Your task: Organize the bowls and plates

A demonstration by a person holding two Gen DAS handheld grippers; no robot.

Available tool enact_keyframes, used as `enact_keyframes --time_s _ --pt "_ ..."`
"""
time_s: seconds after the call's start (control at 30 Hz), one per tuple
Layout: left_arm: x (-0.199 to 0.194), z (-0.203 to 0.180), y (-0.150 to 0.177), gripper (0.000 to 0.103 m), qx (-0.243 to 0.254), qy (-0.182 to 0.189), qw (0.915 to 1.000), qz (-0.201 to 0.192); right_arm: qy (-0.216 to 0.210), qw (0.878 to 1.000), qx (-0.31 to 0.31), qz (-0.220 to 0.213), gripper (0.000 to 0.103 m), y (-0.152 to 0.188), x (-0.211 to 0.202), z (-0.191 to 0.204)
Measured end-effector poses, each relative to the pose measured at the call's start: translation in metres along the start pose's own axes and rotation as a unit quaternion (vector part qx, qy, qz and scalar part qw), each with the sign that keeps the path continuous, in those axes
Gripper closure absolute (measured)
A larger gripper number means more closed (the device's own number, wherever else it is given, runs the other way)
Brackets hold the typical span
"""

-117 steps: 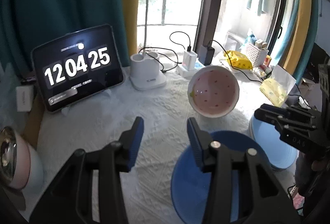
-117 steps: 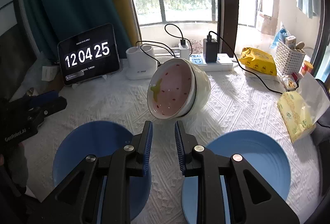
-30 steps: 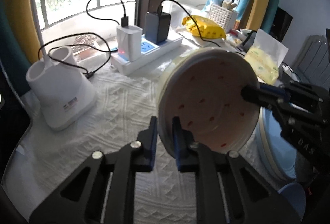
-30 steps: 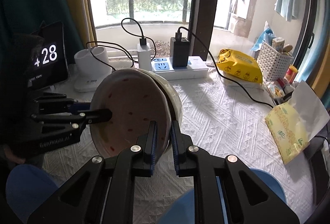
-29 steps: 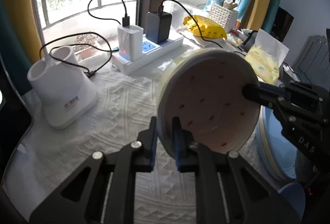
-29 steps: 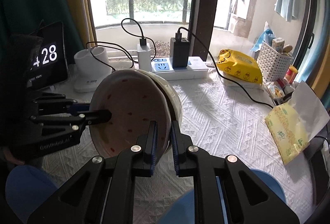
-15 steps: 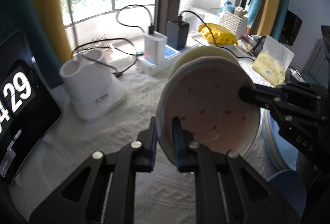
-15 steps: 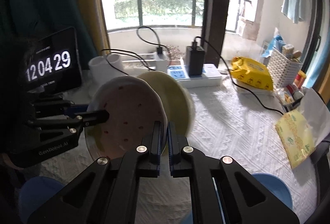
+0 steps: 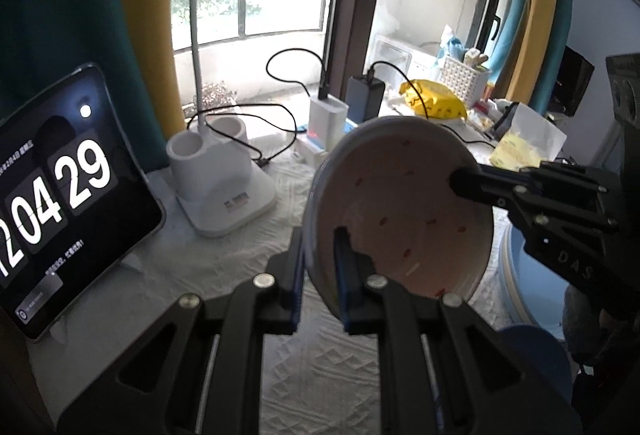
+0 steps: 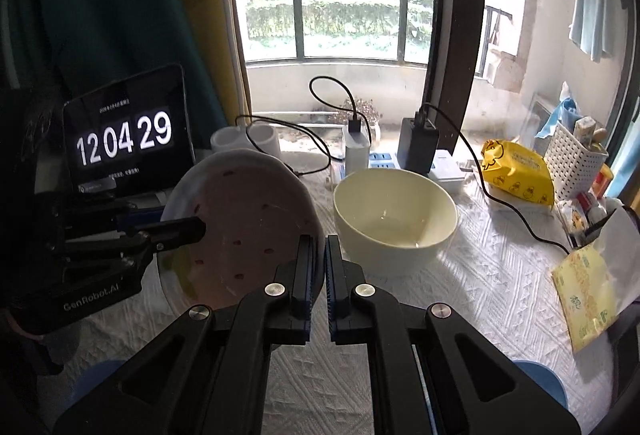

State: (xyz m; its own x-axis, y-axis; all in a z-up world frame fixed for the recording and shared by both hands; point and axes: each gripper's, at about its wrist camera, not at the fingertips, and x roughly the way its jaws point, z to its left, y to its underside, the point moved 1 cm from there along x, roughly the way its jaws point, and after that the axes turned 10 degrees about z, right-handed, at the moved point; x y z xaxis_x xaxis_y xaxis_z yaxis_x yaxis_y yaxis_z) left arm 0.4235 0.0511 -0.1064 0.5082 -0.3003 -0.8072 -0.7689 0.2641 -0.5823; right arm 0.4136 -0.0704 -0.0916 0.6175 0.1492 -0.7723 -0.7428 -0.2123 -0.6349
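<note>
The left gripper (image 9: 320, 267) has its fingers clamped on the near rim of a pink-lined bowl (image 9: 400, 211) with dark red specks, which is tilted up on edge in the air above the tabletop (image 9: 132, 291), its inside facing the left wrist camera. In the right wrist view the right gripper (image 10: 318, 275) has its fingers closed with only a thin gap between them; the left one overlaps the right rim of that bowl (image 10: 244, 227), and the view does not show whether anything is pinched. From the left wrist view, a fingertip of the right gripper (image 9: 460, 181) lies against the bowl's right inner wall. A second, cream-coloured bowl (image 10: 396, 215) stands upright on the white quilted cloth just right of the tilted one, near the power strip (image 10: 444, 165). At the far left a tablet (image 10: 126, 135) leans upright showing clock digits, with a white lamp base (image 9: 220, 175) beside it. A blue plate (image 9: 524, 275) lies at the right, partly hidden behind the right gripper, and another blue plate edge (image 10: 540, 379) shows at the near right. Farther right are a yellow packet (image 10: 516, 167) and a white basket (image 10: 576, 163).
</note>
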Motion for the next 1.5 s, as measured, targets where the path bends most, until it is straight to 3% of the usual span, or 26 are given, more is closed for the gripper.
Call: enact_keyframes --time_s 0.87,1.5 --pt "-0.074 -0.032 0.013 0.089 -0.01 -0.028 0.9988 -0.04 -0.015 0.999 -0.001 -0.046 0.096 0.008 -0.065 0.011" --pt "-0.093 -0.066 0.062 0.089 -0.023 -0.037 0.9987 -0.024 -0.019 0.998 -0.004 -0.052 0.096 0.05 -0.106 0.018"
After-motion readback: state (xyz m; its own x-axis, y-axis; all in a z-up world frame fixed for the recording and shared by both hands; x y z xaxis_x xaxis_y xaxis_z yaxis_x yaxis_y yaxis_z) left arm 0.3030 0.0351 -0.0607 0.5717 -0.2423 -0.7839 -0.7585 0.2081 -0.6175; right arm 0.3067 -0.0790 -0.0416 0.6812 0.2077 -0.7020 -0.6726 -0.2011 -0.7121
